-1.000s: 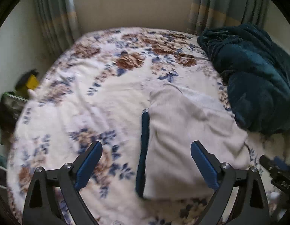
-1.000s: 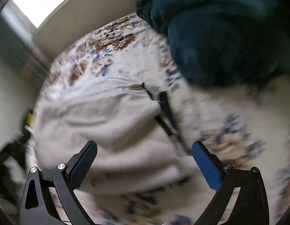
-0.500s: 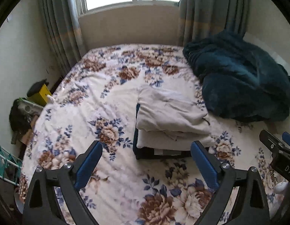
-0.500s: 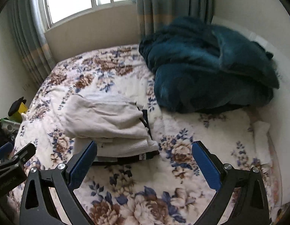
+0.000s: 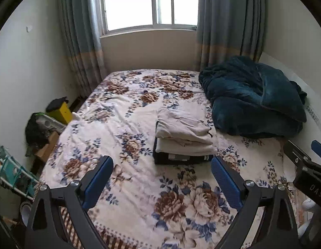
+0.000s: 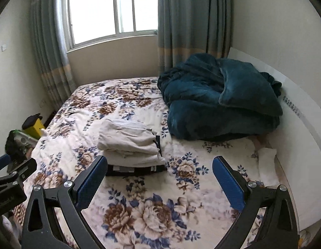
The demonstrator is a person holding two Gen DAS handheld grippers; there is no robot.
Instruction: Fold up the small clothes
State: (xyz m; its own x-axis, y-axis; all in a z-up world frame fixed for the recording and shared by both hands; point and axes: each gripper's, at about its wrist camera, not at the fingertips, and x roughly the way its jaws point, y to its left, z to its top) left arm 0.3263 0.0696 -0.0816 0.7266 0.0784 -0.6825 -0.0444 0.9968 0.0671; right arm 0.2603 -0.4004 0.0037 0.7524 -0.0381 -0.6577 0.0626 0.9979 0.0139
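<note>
A stack of folded clothes [image 5: 182,139] [image 6: 130,145] lies mid-bed on the floral bedspread [image 5: 127,145] [image 6: 160,207]: beige garments on top, a dark one underneath. My left gripper [image 5: 161,178] is open with nothing between its blue pads, held well back from the stack. Equally far back and empty, my right gripper [image 6: 159,176] stands open too. The right gripper's body [image 5: 307,170] shows at the right edge of the left wrist view, and the left gripper's body [image 6: 11,176] at the left edge of the right wrist view.
A crumpled dark teal blanket [image 5: 251,97] [image 6: 220,99] fills the bed's right side against a white headboard [image 6: 301,112]. Left of the bed sit a yellow box [image 5: 58,110], a dark bag [image 5: 38,128] and a rack [image 5: 9,174]. A curtained window [image 5: 150,4] is behind.
Both grippers have pulled far back and up from the beige garment, which they were right over a second ago. The folded stack stays on the bed.
</note>
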